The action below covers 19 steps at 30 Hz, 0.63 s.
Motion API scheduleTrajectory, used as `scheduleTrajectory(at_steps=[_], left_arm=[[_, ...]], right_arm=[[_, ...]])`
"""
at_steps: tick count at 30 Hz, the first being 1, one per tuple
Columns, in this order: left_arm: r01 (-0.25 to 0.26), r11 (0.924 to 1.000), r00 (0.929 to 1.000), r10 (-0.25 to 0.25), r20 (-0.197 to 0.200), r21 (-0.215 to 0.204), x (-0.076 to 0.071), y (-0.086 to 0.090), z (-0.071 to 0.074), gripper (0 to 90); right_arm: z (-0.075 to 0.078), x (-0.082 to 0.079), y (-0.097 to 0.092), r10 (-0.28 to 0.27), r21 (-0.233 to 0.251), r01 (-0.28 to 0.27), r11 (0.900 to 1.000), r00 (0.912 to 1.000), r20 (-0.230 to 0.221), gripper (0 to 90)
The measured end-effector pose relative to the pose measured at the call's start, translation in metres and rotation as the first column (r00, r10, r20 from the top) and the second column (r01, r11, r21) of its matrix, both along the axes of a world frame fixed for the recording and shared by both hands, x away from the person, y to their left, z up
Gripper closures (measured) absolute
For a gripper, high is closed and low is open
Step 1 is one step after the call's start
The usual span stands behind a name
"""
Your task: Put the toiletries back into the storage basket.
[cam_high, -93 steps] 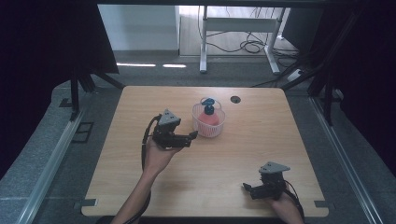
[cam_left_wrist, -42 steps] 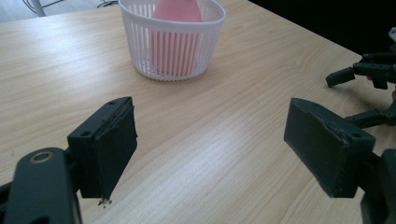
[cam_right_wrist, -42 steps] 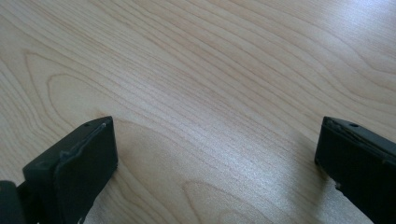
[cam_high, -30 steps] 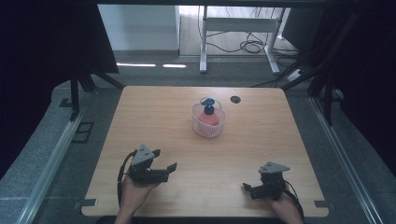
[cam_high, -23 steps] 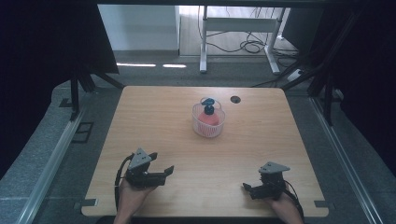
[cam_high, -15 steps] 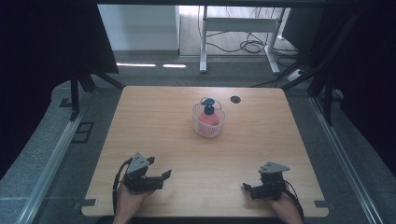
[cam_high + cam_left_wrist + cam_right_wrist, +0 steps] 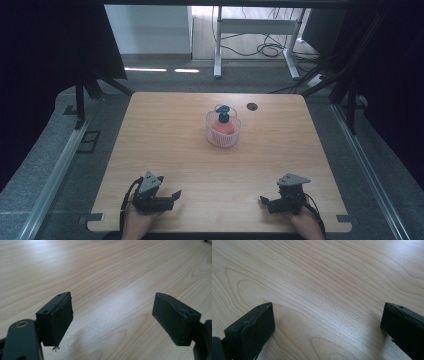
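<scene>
Now both tools, left [image 7: 172,196] and right [image 7: 263,202], rest wide and empty at the bench's [image 7: 165,130] near edge; the work looks finished, the bowl [image 7: 223,129] standing well apart.

From the high view, bowl [image 7: 223,131] at 12 o'clock of table centre: contents too small to ID, just sth red w/ a dark blue bit on top. Small dark spot [image 7: 251,106] at 1 o'clock of it, can't tell what it is. Both forearms cut off by bottom edge. Left gripper [image 7: 172,196] at 7 o'clock, right gripper [image 7: 264,202] at 5 o'clock: pads too small to make out there.
</scene>
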State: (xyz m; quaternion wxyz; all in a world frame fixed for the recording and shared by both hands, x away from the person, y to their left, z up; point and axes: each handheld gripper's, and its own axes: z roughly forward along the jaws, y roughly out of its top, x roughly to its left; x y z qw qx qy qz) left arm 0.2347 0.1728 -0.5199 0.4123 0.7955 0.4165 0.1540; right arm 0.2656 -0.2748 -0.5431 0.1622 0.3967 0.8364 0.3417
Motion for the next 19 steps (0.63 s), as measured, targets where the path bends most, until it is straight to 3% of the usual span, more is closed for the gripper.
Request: scheduleTrajectory(at_steps=[8,13,19], left_arm=[[0.0,0.9978,0.9988,0.003,-0.05,0.067,0.0,-0.004,-0.012,15.5],[-0.012,0.9892,0.9948,0.027,-0.099,0.146,0.004,-0.011,-0.021,13.9],[-0.006,0.9907,0.9966,0.017,-0.08,0.136,0.005,-0.01,-0.024,10.3]], right_arm=[[0.0,0.0,0.0,0.0,0.0,0.0,1.0,1.0,0.0,0.0],[0.0,0.0,0.0,0.0,0.0,0.0,1.0,1.0,0.0,0.0],[0.0,0.0,0.0,-0.002,0.001,0.002,1.0,1.0,-0.001,0.0]])
